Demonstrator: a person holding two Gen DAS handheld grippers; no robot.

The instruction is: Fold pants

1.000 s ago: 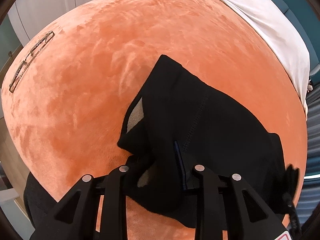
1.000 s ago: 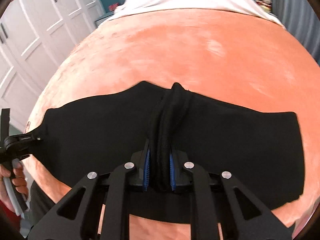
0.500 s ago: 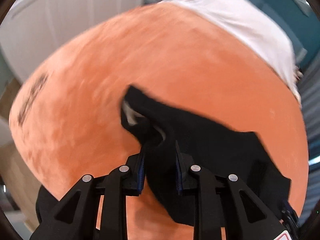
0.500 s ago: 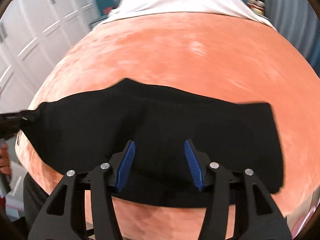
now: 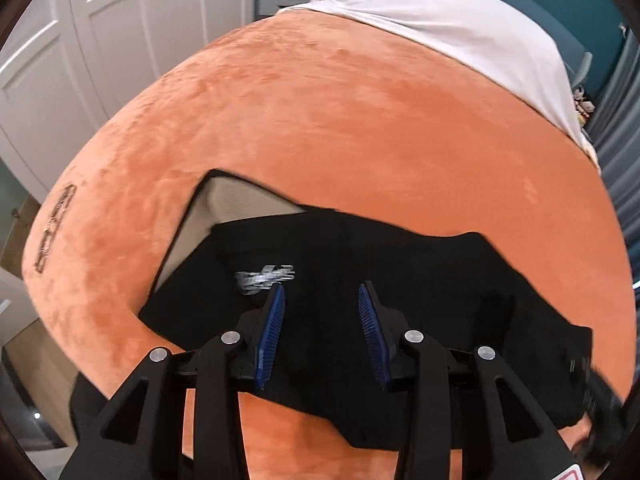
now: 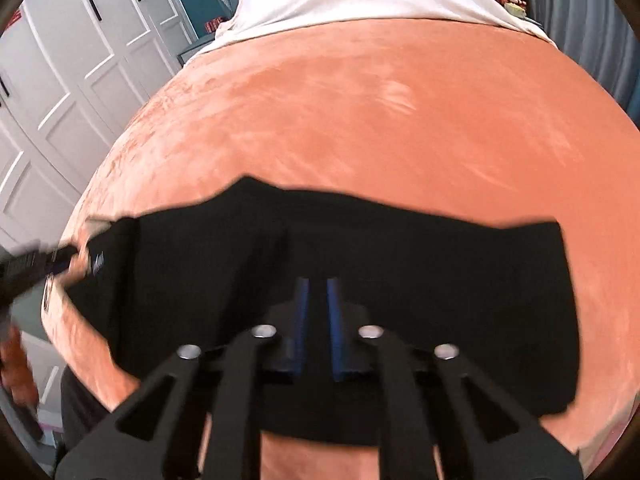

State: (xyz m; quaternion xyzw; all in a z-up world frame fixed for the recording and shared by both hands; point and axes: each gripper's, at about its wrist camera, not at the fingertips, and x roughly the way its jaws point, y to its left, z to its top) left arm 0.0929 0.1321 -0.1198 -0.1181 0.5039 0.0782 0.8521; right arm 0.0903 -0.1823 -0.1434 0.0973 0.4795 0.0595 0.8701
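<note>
Right now the left tongs hang just over the black pants with the two blue pads apart. They are spreading wider, and nothing is pinched between them. The right tongs are squeezing shut, their blue pads almost touching, with only a thin gap left. I can't tell if any cloth is caught in that gap; the pants look flat under them.

The pants lie on the bed, on the orange blanket, close to the near edge. In the right view they make one wide black strip from 9 o'clock to 3 o'clock. It looks like they have been folded at least once, because the shape is short and neat. At 10 o'clock in the left view a corner is turned up and shows a pale grey inside. That corner needs smoothing down. I think one more fold is left to make a small tidy bundle.

The pants look soft and thick, with a small white logo just off the left pad. The blanket looks fuzzy like velvet, with light and dark rub marks. A white sheet covers the far end at 1 o'clock. White cupboard doors with flat panels stand at 10 o'clock.
</note>
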